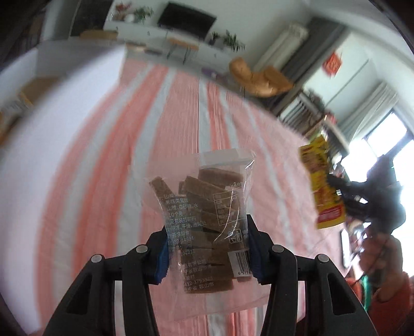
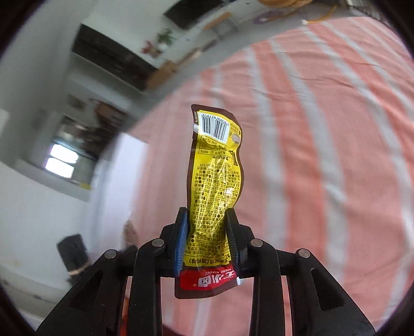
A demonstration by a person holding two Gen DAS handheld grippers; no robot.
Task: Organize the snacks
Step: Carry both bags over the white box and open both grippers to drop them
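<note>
My left gripper (image 1: 207, 232) is shut on a clear bag of brown snack bars (image 1: 207, 206) and holds it up above the pink and white striped cloth (image 1: 129, 155). My right gripper (image 2: 207, 227) is shut on a long yellow snack packet (image 2: 217, 175) with a red end, held upright above the same cloth (image 2: 323, 129). In the left wrist view the yellow packet (image 1: 322, 183) shows at the right, held by the right gripper (image 1: 344, 193) and the person's hand.
A white box or surface (image 1: 38, 108) lies at the left of the cloth. A shelf with a TV and plants (image 1: 181, 23) runs along the far wall. A tan plush toy (image 1: 256, 77) sits beyond the cloth's far edge. A bright window (image 1: 388, 144) is at the right.
</note>
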